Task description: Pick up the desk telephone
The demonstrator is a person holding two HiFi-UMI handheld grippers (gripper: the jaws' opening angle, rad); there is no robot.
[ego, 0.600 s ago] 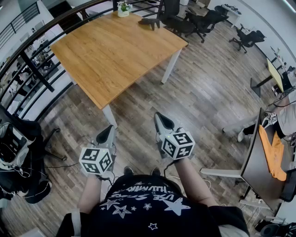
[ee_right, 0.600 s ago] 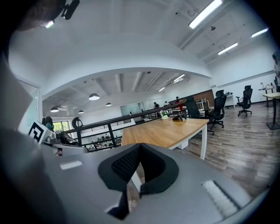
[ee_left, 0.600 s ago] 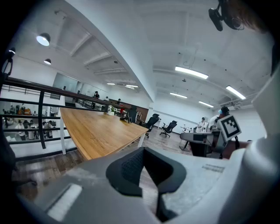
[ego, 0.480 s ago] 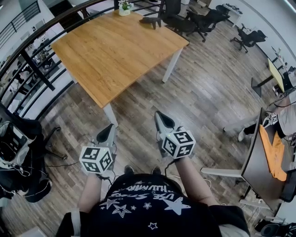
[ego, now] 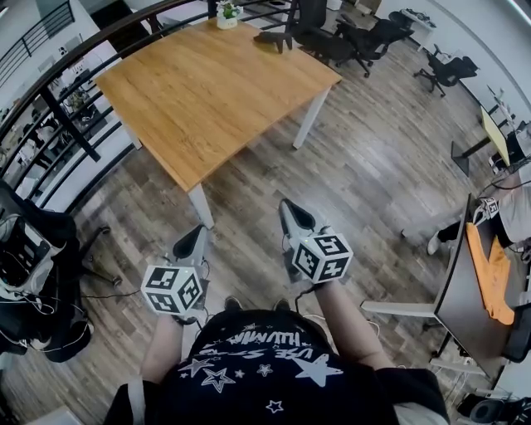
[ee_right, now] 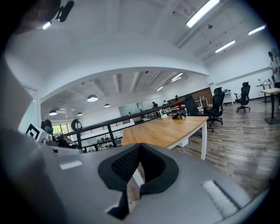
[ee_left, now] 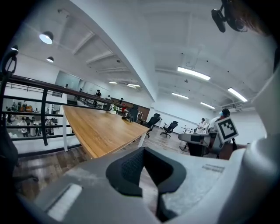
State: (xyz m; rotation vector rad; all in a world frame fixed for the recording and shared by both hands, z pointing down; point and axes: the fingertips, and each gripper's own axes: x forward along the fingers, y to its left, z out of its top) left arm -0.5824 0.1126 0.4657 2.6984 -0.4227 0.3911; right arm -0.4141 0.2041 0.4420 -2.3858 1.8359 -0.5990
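Tabletop is drifting closer; left gripper and right gripper are carrying clenched, empty jaws; widen them nearing desk telephone

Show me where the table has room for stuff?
The wooden table is mostly bare, from its near corner up to the potted plant and dark telephone at the far edge. Only that edge, by the office chairs, is crowded.
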